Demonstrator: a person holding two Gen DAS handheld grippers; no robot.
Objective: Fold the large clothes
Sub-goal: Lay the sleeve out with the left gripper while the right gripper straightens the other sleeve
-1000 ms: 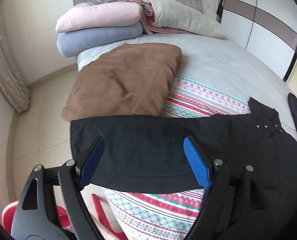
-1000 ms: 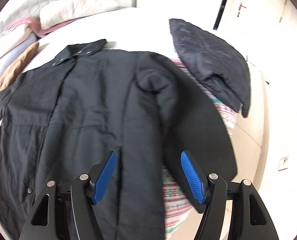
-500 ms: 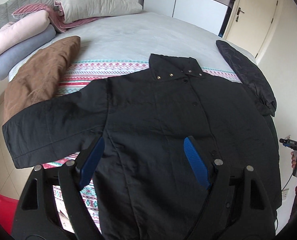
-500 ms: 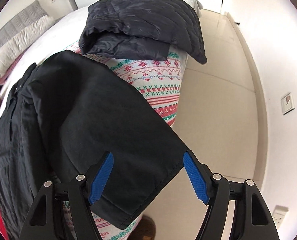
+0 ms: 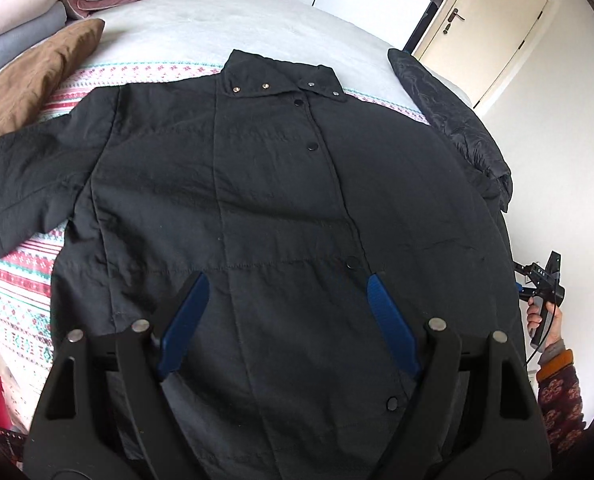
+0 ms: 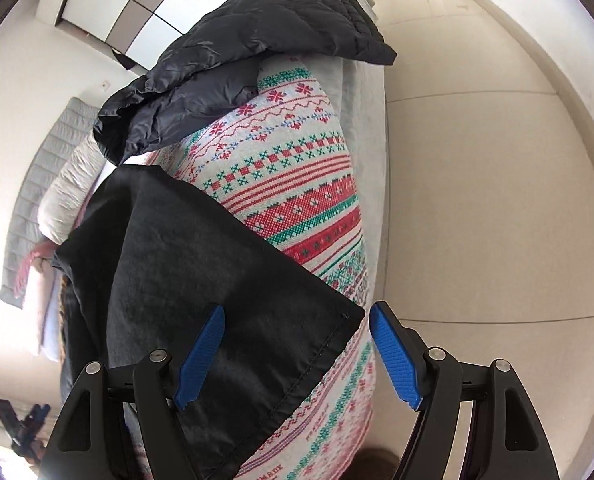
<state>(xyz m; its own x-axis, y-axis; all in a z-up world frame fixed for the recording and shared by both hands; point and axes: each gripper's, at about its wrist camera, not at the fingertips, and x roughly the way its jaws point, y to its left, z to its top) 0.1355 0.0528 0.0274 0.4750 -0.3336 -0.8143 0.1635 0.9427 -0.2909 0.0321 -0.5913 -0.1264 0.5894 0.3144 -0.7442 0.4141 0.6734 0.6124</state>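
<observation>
Left gripper (image 5: pixel 285 292) tilts down, jaws spread, over the black coat (image 5: pixel 257 184).

L gripper (image 5: pixel 285 312): jaws wide apart, nothing clamped, pitched steeply down. R gripper (image 6: pixel 297 348): jaws spread, nothing pinched, also angled down. R gripper seen from L cam at right edge, held in a hand (image 5: pixel 537 318), patterned sleeve (image 5: pixel 559 400) below.

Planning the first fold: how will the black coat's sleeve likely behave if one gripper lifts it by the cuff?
The black coat looks thin and wrinkled, so the sleeve will probably hang floppy. Its cuff already droops over the bed edge. The fabric's slight sheen suggests it may slip.
</observation>
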